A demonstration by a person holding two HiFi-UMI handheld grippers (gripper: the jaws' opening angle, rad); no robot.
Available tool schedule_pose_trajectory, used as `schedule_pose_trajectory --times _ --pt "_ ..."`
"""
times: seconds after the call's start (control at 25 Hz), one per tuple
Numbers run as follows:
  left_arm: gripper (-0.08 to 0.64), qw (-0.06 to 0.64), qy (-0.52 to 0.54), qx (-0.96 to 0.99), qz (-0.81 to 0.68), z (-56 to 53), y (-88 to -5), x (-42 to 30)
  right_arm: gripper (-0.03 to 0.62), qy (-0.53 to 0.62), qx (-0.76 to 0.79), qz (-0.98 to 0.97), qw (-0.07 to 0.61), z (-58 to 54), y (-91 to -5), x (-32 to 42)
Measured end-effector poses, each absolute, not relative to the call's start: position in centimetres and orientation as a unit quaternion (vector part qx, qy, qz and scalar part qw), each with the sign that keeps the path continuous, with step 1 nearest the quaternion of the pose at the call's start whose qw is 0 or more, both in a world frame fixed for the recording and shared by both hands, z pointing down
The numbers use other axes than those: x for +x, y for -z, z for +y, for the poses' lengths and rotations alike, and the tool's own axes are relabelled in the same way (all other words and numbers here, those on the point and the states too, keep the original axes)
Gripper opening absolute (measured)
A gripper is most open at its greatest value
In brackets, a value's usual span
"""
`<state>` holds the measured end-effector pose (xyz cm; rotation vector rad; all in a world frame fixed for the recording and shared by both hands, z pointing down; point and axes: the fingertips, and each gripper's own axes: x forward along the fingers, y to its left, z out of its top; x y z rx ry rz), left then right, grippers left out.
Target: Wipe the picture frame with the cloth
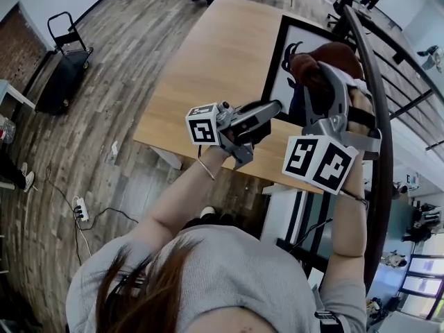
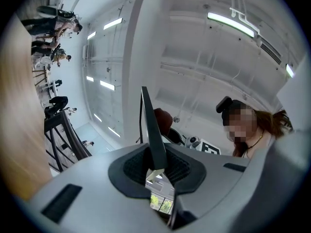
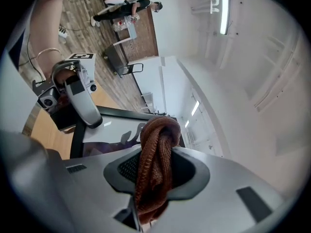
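Status: left tool [image 1: 275, 107] has its jaws closed down narrow on the edge of the picture frame [image 1: 309, 39]. In the left gripper view the thin black frame edge [image 2: 151, 125] stands straight up to 12 o'clock from between the pads of that tool [image 2: 155, 165], pinched on both sides.

Right tool [image 1: 327, 71] is clamped on the cloth [image 1: 320, 60]. It's a brown knitted wad, bunched and folded over. In the right gripper view the cloth [image 3: 155, 149] fills the gap of the tool [image 3: 155, 171], bulging out at 12 o'clock and hanging out at 6.

Frame has a black border, white mat and a dark animal silhouette. In the head view it's over the right part of the wooden table [image 1: 215, 61], at about 1 o'clock from my left tool. Cloth is over the frame's near side, at 3 o'clock from the left jaw tips. Can't tell if cloth touches the glass, or if the frame's far edge rests on the table.

Right gripper view has the frame [image 3: 104, 130] at 9 o'clock of the cloth, with my left tool on its edge.
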<state>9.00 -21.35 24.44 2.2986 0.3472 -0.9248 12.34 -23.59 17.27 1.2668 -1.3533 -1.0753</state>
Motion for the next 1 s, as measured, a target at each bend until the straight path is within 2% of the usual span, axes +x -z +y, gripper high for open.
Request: schedule_pose_trajectory --times 1.0 --pt "0.058 0.322 0.372 0.865 0.102 -22.6 -24.9 8.5 0.133 0.403 0.453 -0.630 0.485 -19.7 -24.6 11.0"
